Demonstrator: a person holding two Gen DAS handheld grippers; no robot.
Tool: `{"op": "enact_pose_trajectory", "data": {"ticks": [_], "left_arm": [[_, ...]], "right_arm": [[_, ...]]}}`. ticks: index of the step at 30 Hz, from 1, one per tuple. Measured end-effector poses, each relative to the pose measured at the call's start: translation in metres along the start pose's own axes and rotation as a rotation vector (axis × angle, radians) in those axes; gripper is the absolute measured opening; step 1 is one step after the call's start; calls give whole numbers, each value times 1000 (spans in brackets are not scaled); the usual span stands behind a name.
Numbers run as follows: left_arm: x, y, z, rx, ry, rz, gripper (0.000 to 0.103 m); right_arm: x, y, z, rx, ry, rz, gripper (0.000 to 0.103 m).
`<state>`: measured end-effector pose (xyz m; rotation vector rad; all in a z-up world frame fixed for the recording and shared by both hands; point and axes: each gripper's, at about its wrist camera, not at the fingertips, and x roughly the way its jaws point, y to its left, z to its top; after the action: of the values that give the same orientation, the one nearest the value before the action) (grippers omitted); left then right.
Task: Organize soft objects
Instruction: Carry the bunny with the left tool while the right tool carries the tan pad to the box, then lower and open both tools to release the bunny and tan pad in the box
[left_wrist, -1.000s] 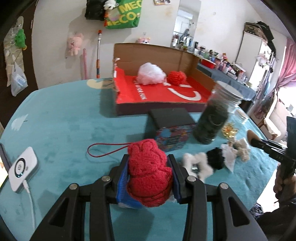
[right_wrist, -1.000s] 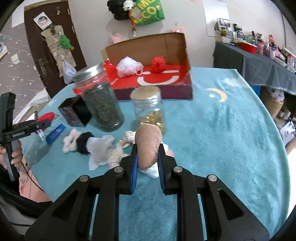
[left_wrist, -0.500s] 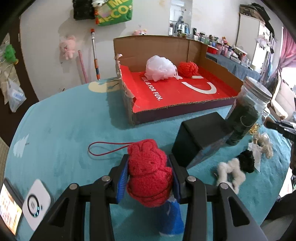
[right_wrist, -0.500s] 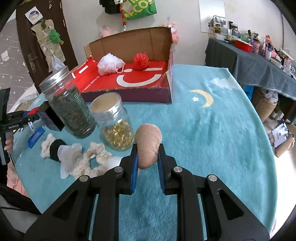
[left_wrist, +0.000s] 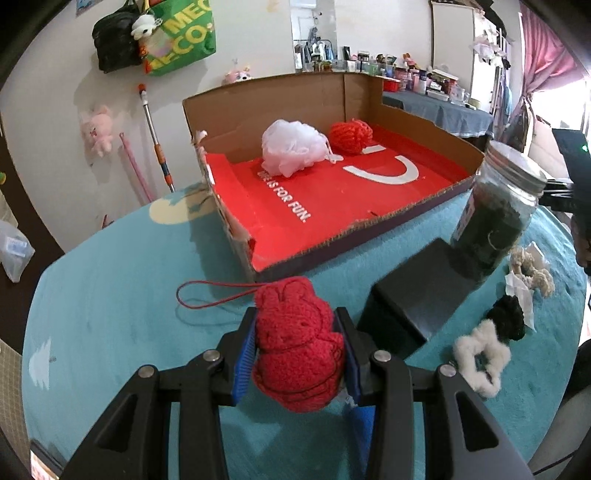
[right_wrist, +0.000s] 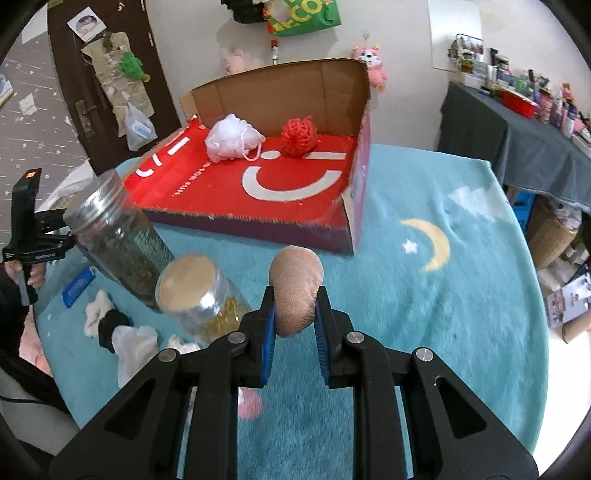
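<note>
A: What's changed in the last second?

B: Both arms have carried their loads closer to the box — it now lies just ahead of each gripper, where before the jars stood between.

A: Grips?

B: The left gripper is clamped on the red knit toy, its cord trailing ahead-left. The right gripper pinches the tan plush.

A: So?

B: Likely drops next, beside the white pouf. The scrunchies remain on the counter, right of the left gripper.
</note>
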<state>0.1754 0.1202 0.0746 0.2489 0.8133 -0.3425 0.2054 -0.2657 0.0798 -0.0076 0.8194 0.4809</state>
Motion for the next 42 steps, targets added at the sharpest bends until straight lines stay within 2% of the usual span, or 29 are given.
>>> {"op": "enact_pose_trajectory", "data": {"ticks": [5, 14, 19, 21, 25, 27, 31, 35, 42], "left_arm": [[-5, 5, 15, 12, -25, -9, 42], [-4, -5, 61, 30, -80, -60, 43], [19, -9, 101, -7, -37, -21, 43], [36, -8, 118, -29, 4, 6, 43], [74, -4, 138, -61, 100, 44, 43], [97, -3, 144, -64, 161, 72, 43], [124, 0, 150, -76, 227, 103, 43], [140, 5, 152, -86, 257, 130, 44], [158, 10, 150, -115, 299, 146, 45]], "right_arm": [[1, -6, 22, 21, -4, 108, 18], [12, 4, 72, -40, -27, 128, 18], [34, 16, 104, -66, 3, 94, 18], [46, 20, 114, -85, 26, 62, 18], [86, 23, 137, -97, 130, -42, 18], [106, 24, 144, -109, 178, -87, 18], [137, 22, 151, -117, 263, -147, 18], [159, 17, 157, -118, 313, -185, 19], [181, 11, 162, -115, 346, -223, 19]]}}
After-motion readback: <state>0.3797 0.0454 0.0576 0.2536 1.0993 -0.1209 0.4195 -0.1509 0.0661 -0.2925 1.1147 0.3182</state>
